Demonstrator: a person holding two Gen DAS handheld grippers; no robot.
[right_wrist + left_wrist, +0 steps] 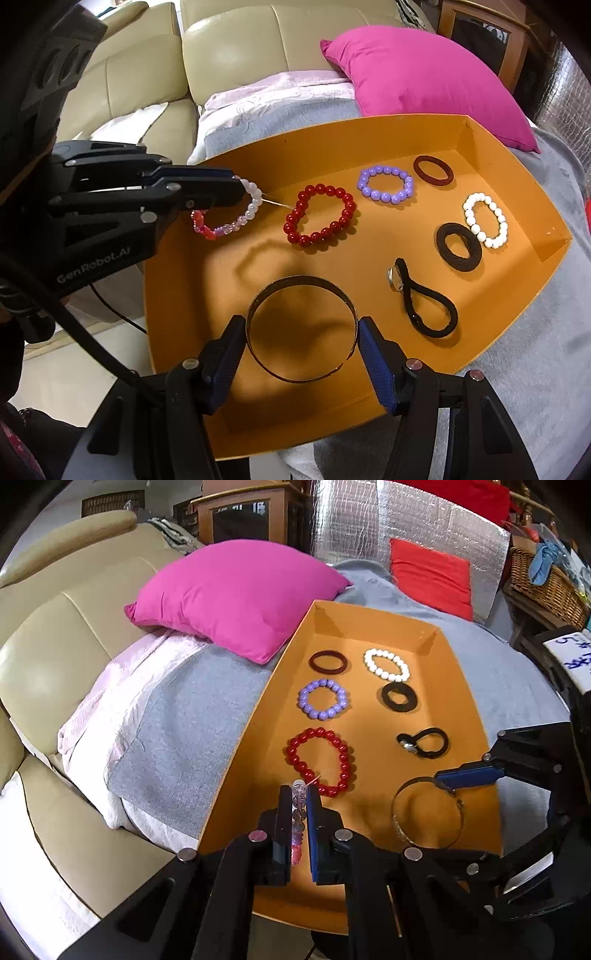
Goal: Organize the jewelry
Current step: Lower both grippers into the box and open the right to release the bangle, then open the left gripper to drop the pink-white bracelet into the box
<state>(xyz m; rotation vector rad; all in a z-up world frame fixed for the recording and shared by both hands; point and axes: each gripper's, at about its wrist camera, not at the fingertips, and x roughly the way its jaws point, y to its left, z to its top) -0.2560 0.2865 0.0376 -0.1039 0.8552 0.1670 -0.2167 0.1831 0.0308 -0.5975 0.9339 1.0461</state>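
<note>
An orange tray (373, 627) (332, 133) lies on a grey blanket. In it lie a red bead bracelet (319, 761) (320, 216), a purple bead bracelet (323, 699) (386, 184), a white bead bracelet (386, 664) (485, 220), a maroon band (328, 661) (433, 170), a black scrunchie (397, 696) (459, 246) and a black hair tie (424, 743) (424, 302). My left gripper (298, 805) (236, 192) is shut on a pink and clear bead bracelet (298, 812) (229, 216), held above the tray's near left. My right gripper (302, 339) (448, 781) holds a metal bangle (302, 328) (426, 812) between its pads.
A magenta pillow (236, 594) (424, 85) lies behind the tray. A beige sofa (55, 627) (240, 51) is on the left. A red cushion (432, 576), silver foil sheet (406, 520) and wicker basket (543, 583) are at the back right.
</note>
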